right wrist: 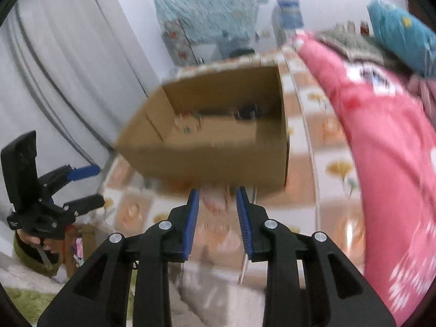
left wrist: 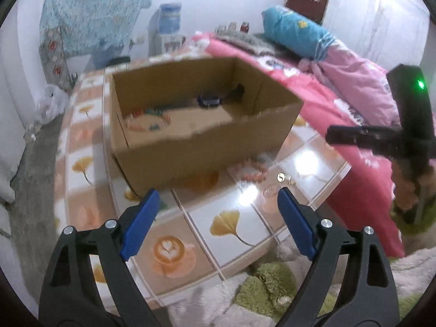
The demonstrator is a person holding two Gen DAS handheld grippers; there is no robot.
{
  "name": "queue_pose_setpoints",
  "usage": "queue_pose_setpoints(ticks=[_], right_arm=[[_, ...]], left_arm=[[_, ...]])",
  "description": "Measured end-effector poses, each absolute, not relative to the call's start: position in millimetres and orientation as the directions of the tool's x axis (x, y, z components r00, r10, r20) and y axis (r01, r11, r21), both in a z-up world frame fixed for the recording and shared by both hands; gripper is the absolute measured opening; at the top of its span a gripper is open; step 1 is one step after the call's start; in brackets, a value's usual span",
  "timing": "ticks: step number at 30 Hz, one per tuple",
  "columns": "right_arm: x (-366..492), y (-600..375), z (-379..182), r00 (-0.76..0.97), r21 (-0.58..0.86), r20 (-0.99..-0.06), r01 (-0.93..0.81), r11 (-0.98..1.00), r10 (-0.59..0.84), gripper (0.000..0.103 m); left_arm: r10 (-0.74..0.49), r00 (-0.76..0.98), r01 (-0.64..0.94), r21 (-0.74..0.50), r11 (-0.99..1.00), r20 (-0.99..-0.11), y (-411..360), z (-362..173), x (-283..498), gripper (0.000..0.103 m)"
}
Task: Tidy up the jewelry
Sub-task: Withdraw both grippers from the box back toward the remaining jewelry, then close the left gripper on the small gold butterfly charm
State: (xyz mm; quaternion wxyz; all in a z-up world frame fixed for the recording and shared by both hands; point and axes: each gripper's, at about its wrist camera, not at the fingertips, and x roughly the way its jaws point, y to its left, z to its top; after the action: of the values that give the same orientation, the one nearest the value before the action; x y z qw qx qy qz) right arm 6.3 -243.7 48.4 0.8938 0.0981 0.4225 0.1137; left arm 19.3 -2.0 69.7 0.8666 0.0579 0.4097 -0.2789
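Fingers: left gripper [left wrist: 218,199] wide apart, right gripper [right wrist: 217,190] partly apart, both empty, near cardboard box [left wrist: 190,147].

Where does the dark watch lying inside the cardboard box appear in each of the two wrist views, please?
Left wrist view: the watch lies just above centre, at the box's back wall.
Right wrist view: the watch is a blurred dark shape above centre, again at the back wall.
Shared landmark: the cardboard box on the patterned cloth.

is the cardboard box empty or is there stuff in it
Not empty. The open-topped cardboard box holds a beaded bracelet at one end and a dark item near the back wall.
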Motion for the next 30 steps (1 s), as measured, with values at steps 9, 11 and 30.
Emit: queue_pose_setpoints(ticks=[9,11,30], right_arm=[[4,-247,-6,0.53,0.228,-0.82,-0.044,0.973,0.216,0.029],[4,-246,-13,0.514,0.23,-0.831,-0.032,0.973,0.214,0.029],[29,-212,-41,0.466,0.077,-0.878,-0.087,0.993,0.109,0.028]], left_arm=[[-0.331,0.483,0.478,-0.072,0.875,-0.811,-26,6,25,0.084],[-0.309,0.483,0.467,-0.058,0.883,-0.819,-30,-3,28,0.084],[-0.265,0.504,0.489,0.018,0.872,-0.822,-58,-33,28,0.084]])
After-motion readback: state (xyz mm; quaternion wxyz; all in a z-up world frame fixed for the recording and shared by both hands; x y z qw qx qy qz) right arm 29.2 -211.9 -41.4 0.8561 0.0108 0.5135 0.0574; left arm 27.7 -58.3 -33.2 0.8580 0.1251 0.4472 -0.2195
